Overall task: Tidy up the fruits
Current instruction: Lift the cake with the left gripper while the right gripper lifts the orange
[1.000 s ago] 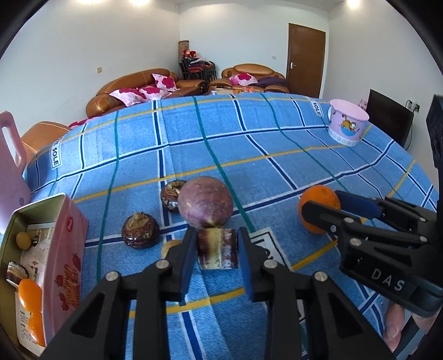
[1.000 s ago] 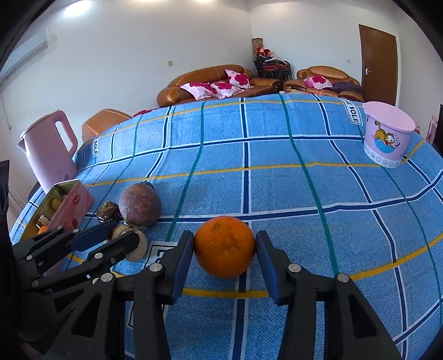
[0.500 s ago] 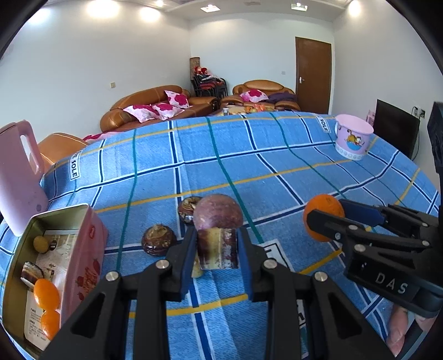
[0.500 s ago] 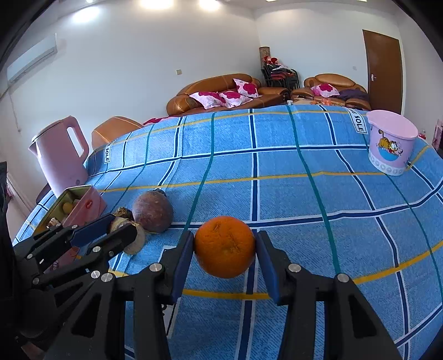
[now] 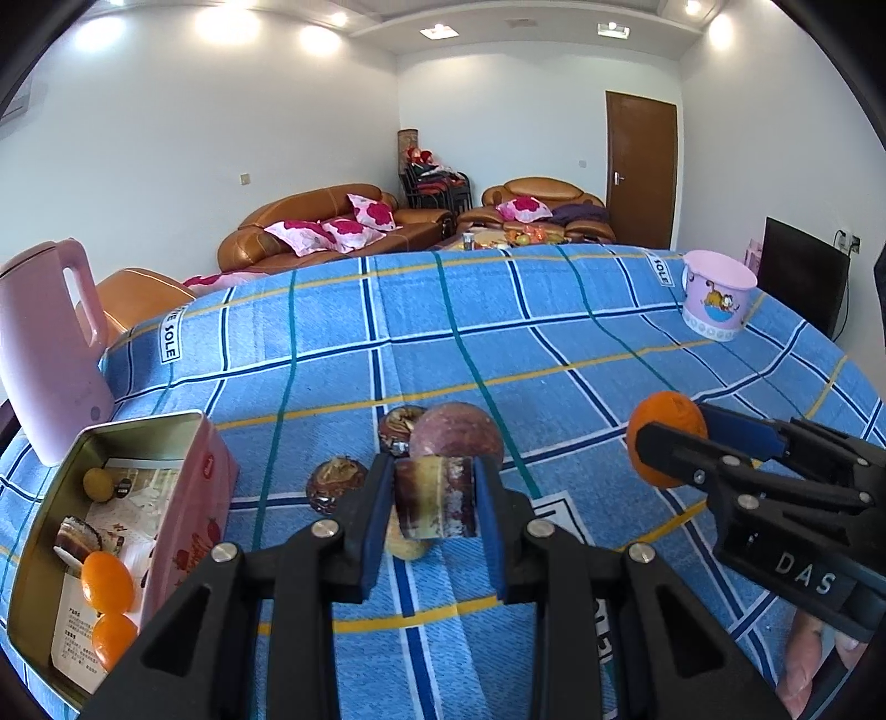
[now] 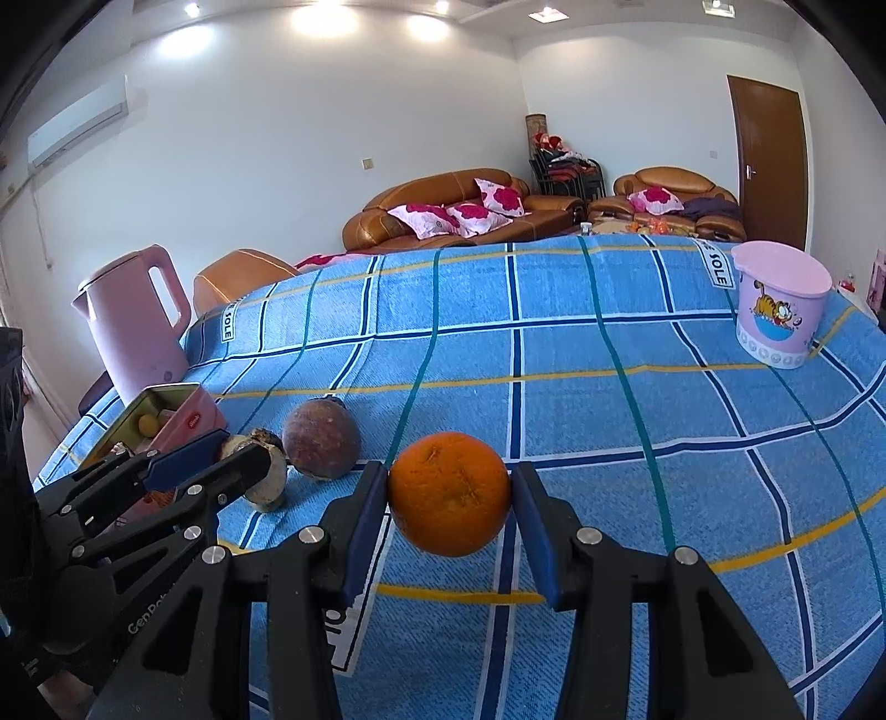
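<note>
Beside the pink tin [image 5: 191, 498], left hand-held gripper [image 5: 434, 507] clamped on a cut fruit chunk [image 5: 434, 504] (purple round fruit [image 5: 457, 437] just behind).

Room bright, evenly lit; recessed ceiling spotlights [image 5: 437, 30] blown out, glare patches on white wall [image 6: 310, 22]. Soft shadow under left claw [image 5: 434, 504] on blue checked cloth [image 5: 498, 332]. Strong fisheye bending, black vignette at corners. Foreground sharp; far sofa [image 6: 443, 213] slightly soft.

My two wrist cameras sit close above the surface [image 5: 554, 343], both angled down toward the far sofa [image 6: 443, 210], each catching the other's hand-held gripper.
</note>
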{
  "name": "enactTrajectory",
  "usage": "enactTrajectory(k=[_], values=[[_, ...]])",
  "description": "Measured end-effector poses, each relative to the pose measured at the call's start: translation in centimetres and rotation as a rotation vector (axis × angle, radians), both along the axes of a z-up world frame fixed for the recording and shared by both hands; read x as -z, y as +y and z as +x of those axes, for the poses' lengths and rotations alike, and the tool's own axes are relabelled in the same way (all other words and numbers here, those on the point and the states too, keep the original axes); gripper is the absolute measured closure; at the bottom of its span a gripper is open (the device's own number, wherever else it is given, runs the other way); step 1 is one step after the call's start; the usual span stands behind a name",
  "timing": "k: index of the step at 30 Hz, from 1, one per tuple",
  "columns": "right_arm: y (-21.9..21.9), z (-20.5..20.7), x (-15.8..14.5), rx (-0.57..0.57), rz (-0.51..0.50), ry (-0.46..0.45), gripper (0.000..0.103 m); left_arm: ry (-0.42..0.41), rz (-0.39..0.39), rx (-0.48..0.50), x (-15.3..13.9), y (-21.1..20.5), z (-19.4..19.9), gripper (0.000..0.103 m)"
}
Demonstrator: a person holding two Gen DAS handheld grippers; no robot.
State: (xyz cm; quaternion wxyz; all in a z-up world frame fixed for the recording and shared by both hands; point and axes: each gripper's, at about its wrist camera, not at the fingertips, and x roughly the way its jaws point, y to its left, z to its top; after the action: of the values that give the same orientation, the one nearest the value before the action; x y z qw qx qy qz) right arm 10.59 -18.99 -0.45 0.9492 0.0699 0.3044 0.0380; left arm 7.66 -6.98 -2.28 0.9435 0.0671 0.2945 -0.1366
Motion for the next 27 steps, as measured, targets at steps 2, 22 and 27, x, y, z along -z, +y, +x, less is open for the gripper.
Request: enactTrajectory(k=[2,22,27], values=[[0.1,-0.2,-0.1,-0.001,-0.004,-0.008,0.054,-0.008,-0.001,-0.005,-0.1,0.0,-0.1,0.072],[0.2,-1.1,-0.7,-0.001,-0.017,-0.072,0.054,-0.069,-0.022,-0.041,-0.7,0.8,-0.9,0.072],[0.2,-1.4,-0.9,-0.001,-0.023,-0.090,0.054,-0.077,-0.026,-0.049,-0.8,1.0,-1.0,0.072]])
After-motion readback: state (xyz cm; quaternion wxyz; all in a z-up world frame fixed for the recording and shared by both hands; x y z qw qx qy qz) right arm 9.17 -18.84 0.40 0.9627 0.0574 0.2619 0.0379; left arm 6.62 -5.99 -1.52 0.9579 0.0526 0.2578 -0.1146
